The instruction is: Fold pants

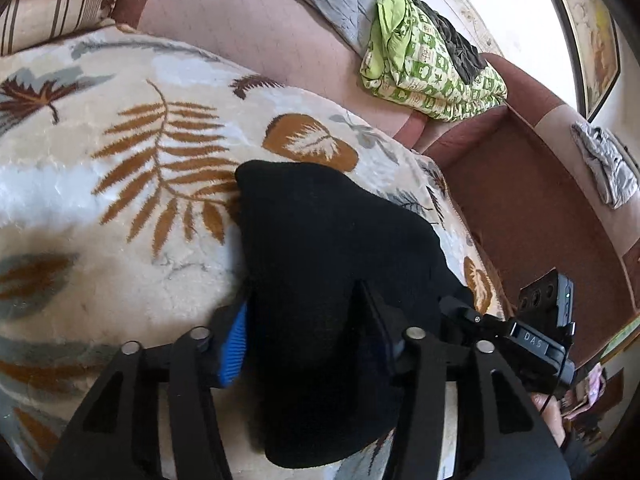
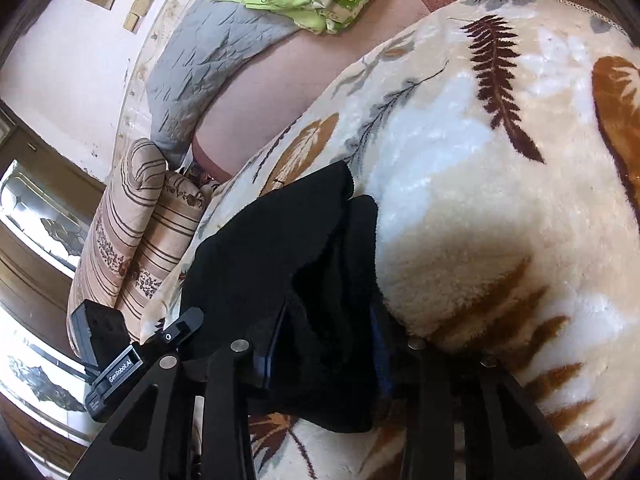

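Black pants (image 1: 320, 240) lie bunched on a cream blanket (image 1: 120, 220) with a leaf print. My left gripper (image 1: 304, 316) is shut on one end of the bundle. Its blue pad (image 1: 234, 348) presses into the cloth and the other finger is half buried in it. In the right wrist view the same black pants (image 2: 272, 248) fill the gap of my right gripper (image 2: 332, 312), which is shut on them. A fold hangs below the fingers there. The two grippers stand close, side by side. Part of the right one (image 1: 548, 328) shows in the left view, and part of the left one (image 2: 116, 368) shows in the right view.
Behind the blanket (image 2: 480, 200) is a pink sofa back (image 1: 248, 28) with a grey quilt (image 2: 200, 72) and a green patterned cloth (image 1: 424, 64) on it. Striped pillows (image 2: 132, 232) lie at one end. A grey garment (image 1: 604, 164) rests on the brown sofa arm.
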### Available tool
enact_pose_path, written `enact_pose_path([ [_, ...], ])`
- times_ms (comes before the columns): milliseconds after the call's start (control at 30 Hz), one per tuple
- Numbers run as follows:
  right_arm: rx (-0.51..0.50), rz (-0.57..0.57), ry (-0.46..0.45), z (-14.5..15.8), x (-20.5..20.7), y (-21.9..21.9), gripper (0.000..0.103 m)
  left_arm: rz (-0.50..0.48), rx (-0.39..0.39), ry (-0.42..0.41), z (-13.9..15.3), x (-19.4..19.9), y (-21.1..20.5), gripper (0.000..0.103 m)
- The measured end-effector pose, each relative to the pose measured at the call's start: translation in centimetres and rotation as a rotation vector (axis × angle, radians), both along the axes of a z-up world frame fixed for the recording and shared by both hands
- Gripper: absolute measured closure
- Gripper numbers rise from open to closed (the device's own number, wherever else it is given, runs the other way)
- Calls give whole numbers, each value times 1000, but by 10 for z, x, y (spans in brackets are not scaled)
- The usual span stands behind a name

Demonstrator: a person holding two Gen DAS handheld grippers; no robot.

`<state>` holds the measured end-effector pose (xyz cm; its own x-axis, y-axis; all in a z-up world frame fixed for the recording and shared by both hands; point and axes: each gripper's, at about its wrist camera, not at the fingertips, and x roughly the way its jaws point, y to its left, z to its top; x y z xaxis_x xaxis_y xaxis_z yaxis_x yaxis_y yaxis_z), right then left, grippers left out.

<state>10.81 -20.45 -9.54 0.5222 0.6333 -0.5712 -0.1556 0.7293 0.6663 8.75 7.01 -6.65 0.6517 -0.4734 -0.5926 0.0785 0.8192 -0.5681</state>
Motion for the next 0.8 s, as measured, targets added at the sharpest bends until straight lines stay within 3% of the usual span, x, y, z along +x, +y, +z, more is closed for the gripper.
enact_pose_path([
  [233, -33, 3, -40, 3, -2, 6, 61, -32, 8, -9, 0, -2, -14, 19],
  [367, -60, 0, -61, 5, -4, 10, 59, -52, 40, -2, 0, -2, -20, 15],
  [467, -77, -12, -76, 6, -7, 12, 58, -84, 15, -12, -1, -1, -22, 2],
  [633, -97, -11, -89, 8, -8, 14, 55, -82, 54, -16, -1, -1, -30, 0],
  [800, -110, 15, -100, 8, -8, 19, 45, -63, -20, -22, -4, -1, -22, 0],
])
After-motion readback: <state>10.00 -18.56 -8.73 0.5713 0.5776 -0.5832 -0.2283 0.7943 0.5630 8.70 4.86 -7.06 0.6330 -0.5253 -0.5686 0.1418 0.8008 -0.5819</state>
